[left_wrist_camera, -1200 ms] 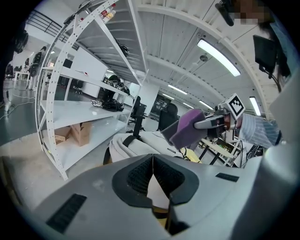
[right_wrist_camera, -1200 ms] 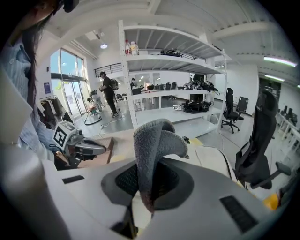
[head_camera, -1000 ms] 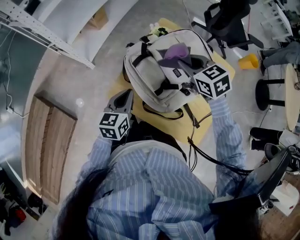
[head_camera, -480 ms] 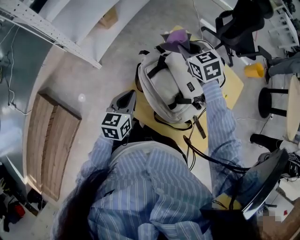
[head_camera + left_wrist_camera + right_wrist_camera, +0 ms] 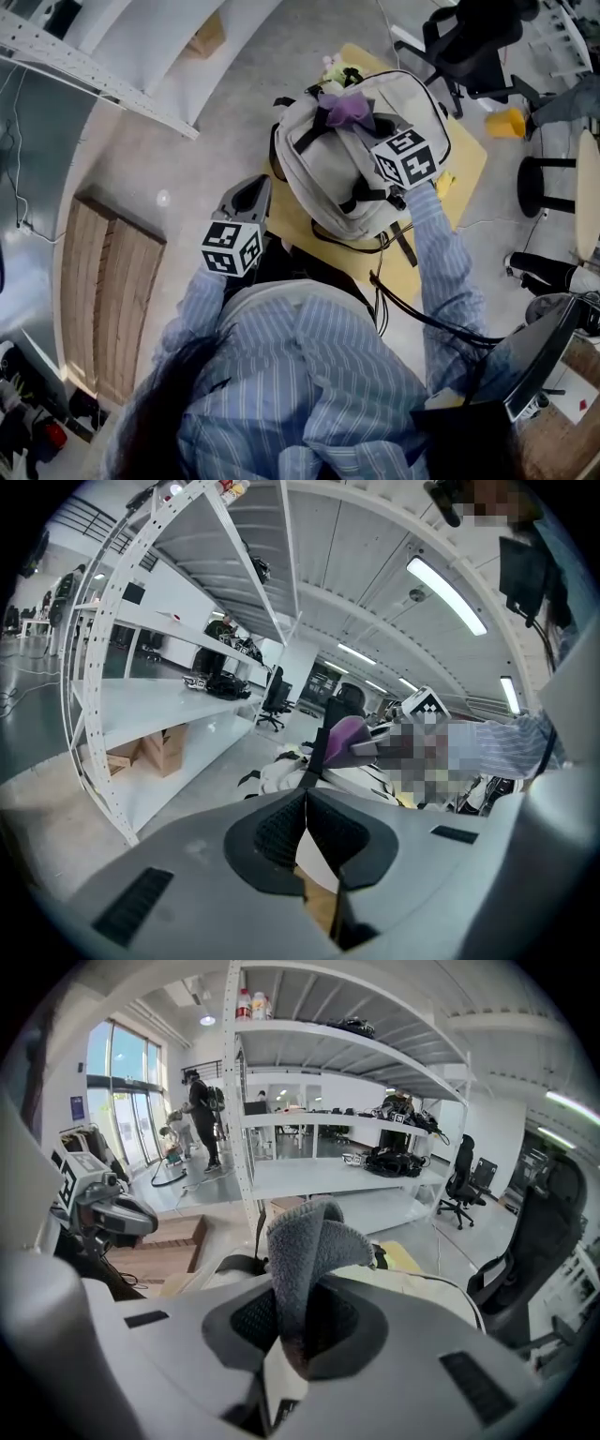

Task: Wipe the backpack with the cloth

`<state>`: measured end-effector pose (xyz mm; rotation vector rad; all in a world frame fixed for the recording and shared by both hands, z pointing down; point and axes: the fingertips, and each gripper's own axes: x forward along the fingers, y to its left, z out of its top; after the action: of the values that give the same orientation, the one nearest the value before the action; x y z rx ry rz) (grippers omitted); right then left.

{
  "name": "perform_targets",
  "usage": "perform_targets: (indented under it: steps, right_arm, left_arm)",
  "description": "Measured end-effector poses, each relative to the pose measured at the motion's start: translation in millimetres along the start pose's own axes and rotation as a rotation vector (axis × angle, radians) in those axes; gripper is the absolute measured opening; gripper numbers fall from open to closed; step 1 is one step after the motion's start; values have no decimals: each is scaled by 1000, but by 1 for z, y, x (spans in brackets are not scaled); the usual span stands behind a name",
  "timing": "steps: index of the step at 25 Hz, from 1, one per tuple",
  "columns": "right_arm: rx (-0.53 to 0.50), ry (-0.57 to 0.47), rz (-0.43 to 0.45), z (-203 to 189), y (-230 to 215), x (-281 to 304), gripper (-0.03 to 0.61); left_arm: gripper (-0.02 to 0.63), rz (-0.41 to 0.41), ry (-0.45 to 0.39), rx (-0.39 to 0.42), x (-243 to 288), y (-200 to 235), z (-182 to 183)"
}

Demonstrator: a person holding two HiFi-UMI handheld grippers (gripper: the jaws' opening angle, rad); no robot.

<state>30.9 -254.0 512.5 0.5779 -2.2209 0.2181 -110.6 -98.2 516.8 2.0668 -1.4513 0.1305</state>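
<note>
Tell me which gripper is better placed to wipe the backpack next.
Right. The right gripper is shut on the cloth and is over the backpack. The left gripper is shut on nothing and sits beside the backpack.

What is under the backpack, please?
A yellow surface lies under the backpack; its edges show around the bag. The part directly beneath is covered, so whether anything else lies there cannot be seen.
</note>
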Motion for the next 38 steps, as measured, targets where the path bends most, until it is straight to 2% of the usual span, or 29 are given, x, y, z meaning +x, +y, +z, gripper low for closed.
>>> perform_targets:
  steps: [10, 22, 26, 31, 38]
  right_arm:
    - [47, 53, 7, -71, 31, -63, 41]
    - [212, 134, -68, -176, 49, -153, 41]
    - [255, 157, -98, -199, 47, -170, 41]
    - [253, 149, -119, -190, 37, -176, 41]
    - [196, 13, -147, -106, -11, -156, 41]
  left_arm:
    - [6, -94, 20, 79, 11, -39, -5]
    - [6, -179, 43, 102, 27, -90, -15]
    - [6, -197, 55, 106, 31, -99, -18]
    - [6, -209, 59, 113, 36, -103, -16]
    - [6, -193, 61, 109, 44, -86, -6]
